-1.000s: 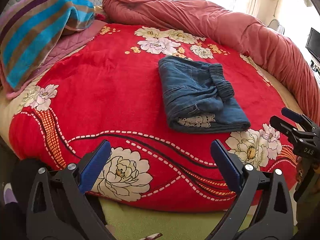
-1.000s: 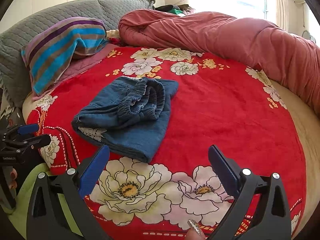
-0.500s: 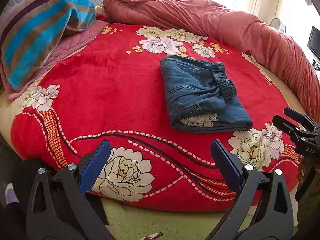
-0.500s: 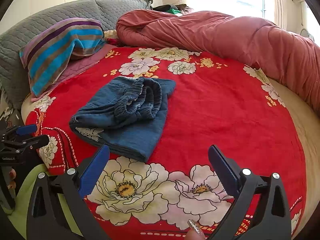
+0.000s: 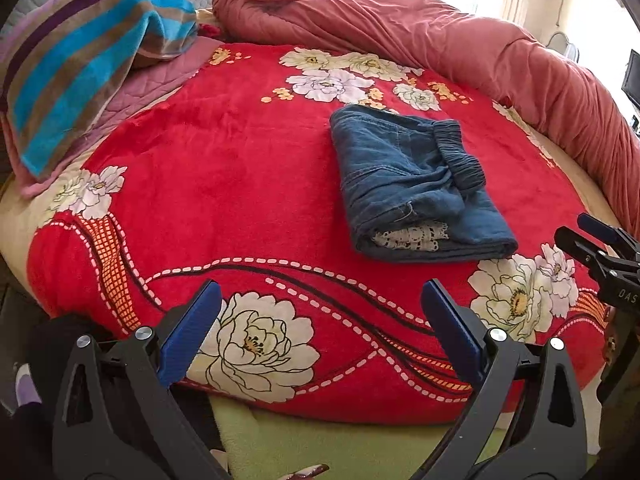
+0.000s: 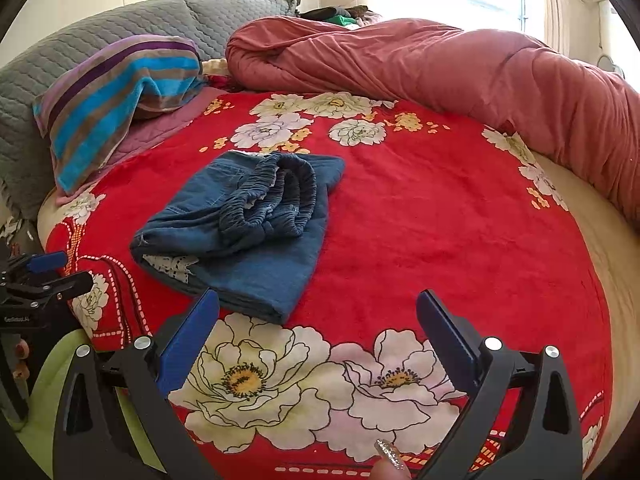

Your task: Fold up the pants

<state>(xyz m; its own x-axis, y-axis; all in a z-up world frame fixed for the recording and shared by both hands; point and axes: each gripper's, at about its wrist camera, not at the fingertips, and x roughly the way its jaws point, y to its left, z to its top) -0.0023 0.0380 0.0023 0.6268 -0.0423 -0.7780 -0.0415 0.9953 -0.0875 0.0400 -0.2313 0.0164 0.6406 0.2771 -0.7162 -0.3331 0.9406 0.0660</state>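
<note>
Through the left wrist camera we see our left gripper (image 5: 320,316) spread wide with nothing between its blue-padded fingers (image 5: 188,338), hovering over the near edge of the red plush blanket with white flowers (image 5: 224,168). The folded blue denim pants (image 5: 416,184) lie ahead of these tongs and a little to their right, well apart from the tips, with the gathered elastic waistband on top and a strip of white lace showing at the near fold. Far ahead to the left rests a striped blue, brown and purple towel (image 5: 84,60); a rolled dusty-red quilt (image 5: 460,44) curves along the far and right side. The right gripper (image 5: 600,248) shows at the right edge, near the bundle's right corner.

Through the right wrist camera we see our right gripper (image 6: 318,314) also gaping wide and empty. The pants (image 6: 248,232) lie ahead and left of it, their near corner just beyond the left finger. The left gripper (image 6: 48,276) sits at the far left edge.
</note>
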